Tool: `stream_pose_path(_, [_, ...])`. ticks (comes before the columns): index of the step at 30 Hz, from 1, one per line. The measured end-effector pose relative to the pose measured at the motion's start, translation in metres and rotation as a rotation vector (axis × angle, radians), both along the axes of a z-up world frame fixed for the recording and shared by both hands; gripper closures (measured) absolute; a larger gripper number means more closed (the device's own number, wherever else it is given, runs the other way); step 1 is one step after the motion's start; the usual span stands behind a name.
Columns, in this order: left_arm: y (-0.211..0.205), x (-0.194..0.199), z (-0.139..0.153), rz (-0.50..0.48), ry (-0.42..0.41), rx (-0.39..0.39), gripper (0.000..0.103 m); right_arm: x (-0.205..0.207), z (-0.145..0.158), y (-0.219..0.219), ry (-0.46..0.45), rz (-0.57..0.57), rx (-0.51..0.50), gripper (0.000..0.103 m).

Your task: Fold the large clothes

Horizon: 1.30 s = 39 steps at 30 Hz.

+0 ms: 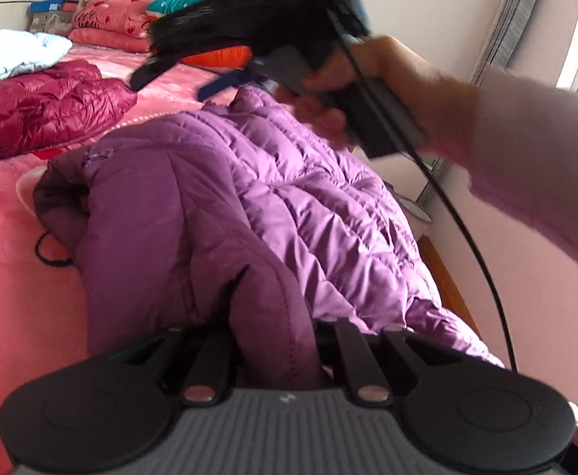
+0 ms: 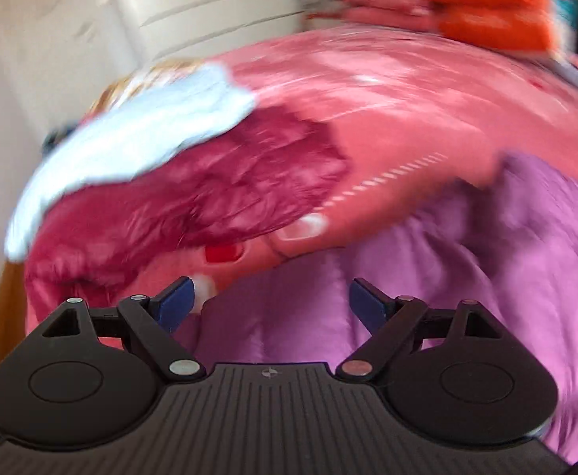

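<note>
A purple quilted down jacket (image 1: 289,198) lies across the pink bed, partly doubled over on itself. My left gripper (image 1: 275,340) is shut on a thick fold of that jacket, and the cloth hides its fingertips. In the left wrist view the right gripper (image 1: 225,83) hangs blurred in the air over the jacket's far end, held by a hand (image 1: 392,87) in a pale pink sleeve. The right wrist view is smeared, but it shows the right gripper (image 2: 271,304) open, blue pads (image 2: 174,303) wide apart, nothing between them, above the purple jacket (image 2: 427,297).
A dark red down jacket (image 1: 39,111) and a white garment (image 1: 12,53) lie at the bed's far left. Pink, teal and orange pillows (image 1: 111,19) are piled at the head. The bed's wooden edge (image 1: 447,281) and a pink wall run along the right. A black cable (image 1: 483,261) hangs down.
</note>
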<state>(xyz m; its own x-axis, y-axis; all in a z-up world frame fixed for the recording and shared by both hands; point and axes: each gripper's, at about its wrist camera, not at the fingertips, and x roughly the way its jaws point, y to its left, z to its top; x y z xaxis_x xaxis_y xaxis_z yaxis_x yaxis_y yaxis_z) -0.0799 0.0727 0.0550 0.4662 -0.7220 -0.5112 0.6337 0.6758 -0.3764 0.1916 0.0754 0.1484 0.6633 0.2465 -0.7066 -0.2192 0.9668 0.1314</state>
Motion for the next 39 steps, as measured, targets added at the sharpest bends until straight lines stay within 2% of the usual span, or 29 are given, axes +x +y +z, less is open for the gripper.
stream_pose_path(3, [-0.002,0.000,-0.001,-0.002,0.008,0.012,0.095,0.014,-0.009,0.028,0.035,0.162,-0.096,0.000])
stream_pose_path(7, [-0.003,0.001,-0.001,-0.002,0.013,0.015,0.095,0.016,-0.024,0.062,0.085,0.372,-0.092,0.000])
stream_pose_path(9, [-0.003,0.002,0.000,-0.002,0.013,0.016,0.095,0.002,-0.032,0.079,0.085,0.455,-0.147,0.000])
stream_pose_path(11, [-0.003,0.002,0.000,-0.002,0.015,0.015,0.095,-0.004,-0.044,0.096,0.078,0.500,-0.242,0.001])
stream_pose_path(13, [-0.004,0.002,-0.001,-0.003,0.021,0.016,0.095,-0.007,-0.061,0.108,0.093,0.521,-0.354,0.007])
stream_pose_path(15, [-0.005,0.002,-0.001,-0.003,0.019,0.017,0.095,-0.008,-0.073,0.116,0.087,0.534,-0.422,0.011])
stream_pose_path(16, [-0.006,0.002,-0.001,-0.003,0.020,0.018,0.095,-0.009,-0.077,0.119,0.080,0.530,-0.451,0.015])
stream_pose_path(17, [-0.006,0.003,-0.001,-0.002,0.021,0.018,0.095,-0.009,-0.079,0.120,0.069,0.526,-0.469,0.022])
stream_pose_path(18, [-0.006,0.003,-0.001,-0.001,0.023,0.018,0.095,-0.008,-0.080,0.121,0.053,0.519,-0.476,0.034])
stream_pose_path(19, [-0.007,0.004,-0.001,-0.003,0.025,0.018,0.095,-0.009,-0.080,0.121,0.042,0.502,-0.482,0.041])
stream_pose_path(20, [-0.007,0.004,-0.002,-0.005,0.027,0.020,0.095,-0.008,-0.081,0.117,0.034,0.483,-0.493,0.058])
stream_pose_path(21, [-0.008,0.004,-0.003,-0.005,0.025,0.022,0.095,-0.007,-0.081,0.115,0.028,0.464,-0.505,0.062])
stream_pose_path(23, [-0.010,0.005,-0.003,-0.006,0.030,0.023,0.095,-0.004,-0.078,0.108,0.039,0.444,-0.500,0.062])
stream_pose_path(29, [-0.012,0.013,-0.006,0.002,0.067,0.013,0.095,-0.005,-0.110,0.118,-0.017,0.445,-0.586,0.061])
stream_pose_path(33, [-0.011,0.017,-0.006,0.024,0.079,0.000,0.096,-0.011,-0.101,0.102,-0.070,0.333,-0.482,0.079])
stream_pose_path(36, [-0.007,0.020,0.002,0.059,0.072,-0.018,0.096,-0.023,-0.077,0.081,-0.159,0.210,-0.398,0.083])
stream_pose_path(39, [-0.003,0.018,0.016,0.105,0.030,-0.022,0.096,-0.045,-0.036,0.051,-0.275,0.040,-0.269,0.084])
